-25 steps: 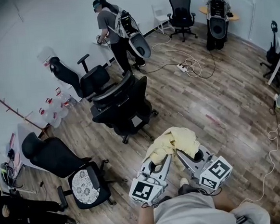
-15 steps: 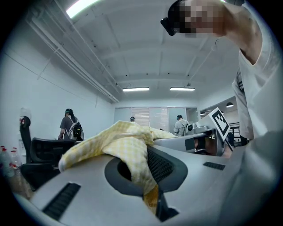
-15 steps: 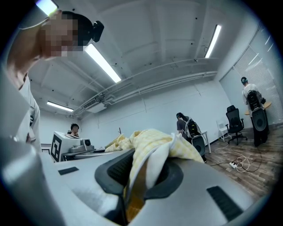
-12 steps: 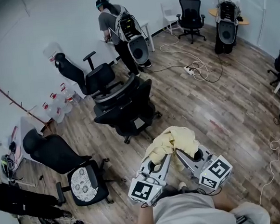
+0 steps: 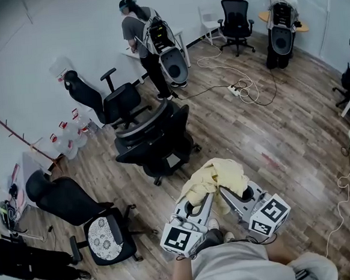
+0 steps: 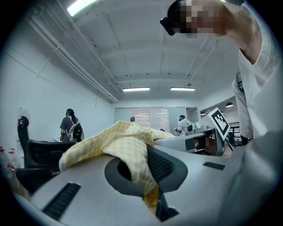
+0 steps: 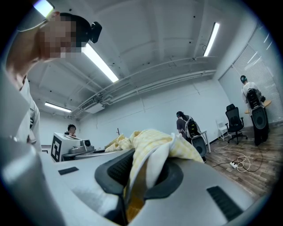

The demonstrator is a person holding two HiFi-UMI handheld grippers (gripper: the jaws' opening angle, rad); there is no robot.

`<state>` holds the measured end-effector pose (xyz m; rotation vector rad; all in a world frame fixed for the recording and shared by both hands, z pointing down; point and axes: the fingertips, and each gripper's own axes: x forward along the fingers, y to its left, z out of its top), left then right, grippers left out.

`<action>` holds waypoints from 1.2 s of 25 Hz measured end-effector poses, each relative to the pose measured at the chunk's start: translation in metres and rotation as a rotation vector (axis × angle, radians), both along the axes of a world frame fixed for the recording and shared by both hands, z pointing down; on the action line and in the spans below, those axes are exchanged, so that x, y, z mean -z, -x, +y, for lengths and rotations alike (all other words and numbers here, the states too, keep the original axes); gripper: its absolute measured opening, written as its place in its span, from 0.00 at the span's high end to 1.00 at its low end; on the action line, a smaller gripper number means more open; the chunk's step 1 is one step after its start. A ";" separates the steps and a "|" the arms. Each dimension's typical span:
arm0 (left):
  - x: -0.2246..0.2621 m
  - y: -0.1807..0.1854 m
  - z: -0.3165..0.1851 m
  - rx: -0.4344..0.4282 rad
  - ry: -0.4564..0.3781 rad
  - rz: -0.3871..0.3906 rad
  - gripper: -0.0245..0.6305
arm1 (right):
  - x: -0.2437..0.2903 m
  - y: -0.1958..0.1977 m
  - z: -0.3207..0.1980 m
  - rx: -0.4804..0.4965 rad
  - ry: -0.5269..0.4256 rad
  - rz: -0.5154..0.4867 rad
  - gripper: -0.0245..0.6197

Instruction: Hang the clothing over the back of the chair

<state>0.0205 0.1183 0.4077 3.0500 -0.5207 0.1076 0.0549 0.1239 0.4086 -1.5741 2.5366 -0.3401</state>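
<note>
A pale yellow checked garment [image 5: 219, 176] hangs bunched between my two grippers, carried above the wood floor. My left gripper [image 5: 205, 195] is shut on one part of it, the cloth [image 6: 128, 152] draping over its jaws. My right gripper [image 5: 228, 192] is shut on another fold [image 7: 148, 161], pinched deep between its jaws. A black office chair [image 5: 154, 139] with a high mesh back stands just ahead and to the left of the garment, its back turned toward me.
Two more black chairs stand at the left, one [image 5: 103, 103] by the wall, one with a patterned seat [image 5: 100, 230] nearer. A person with a backpack [image 5: 149, 39] stands at a table; another [image 5: 281, 13] at the far right. Cables [image 5: 243, 88] lie on the floor.
I have walked a little forward with the garment held the same way; the chairs sit slightly nearer and the view has swung a bit. Both grips are unchanged.
</note>
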 end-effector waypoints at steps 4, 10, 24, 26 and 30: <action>-0.001 -0.005 -0.021 -0.025 0.009 0.005 0.92 | 0.000 -0.006 -0.021 -0.029 0.008 0.006 0.86; -0.003 -0.012 -0.055 -0.056 0.021 0.016 0.92 | -0.003 -0.012 -0.054 -0.056 0.017 0.009 0.86; -0.004 -0.003 -0.123 -0.119 0.017 0.028 0.92 | -0.003 -0.004 -0.120 -0.126 0.013 0.016 0.86; -0.006 -0.005 -0.128 -0.125 0.018 0.030 0.92 | -0.005 -0.007 -0.125 -0.136 0.013 0.017 0.86; -0.008 -0.010 -0.139 -0.126 0.028 0.028 0.92 | -0.006 -0.012 -0.136 -0.139 0.021 0.015 0.86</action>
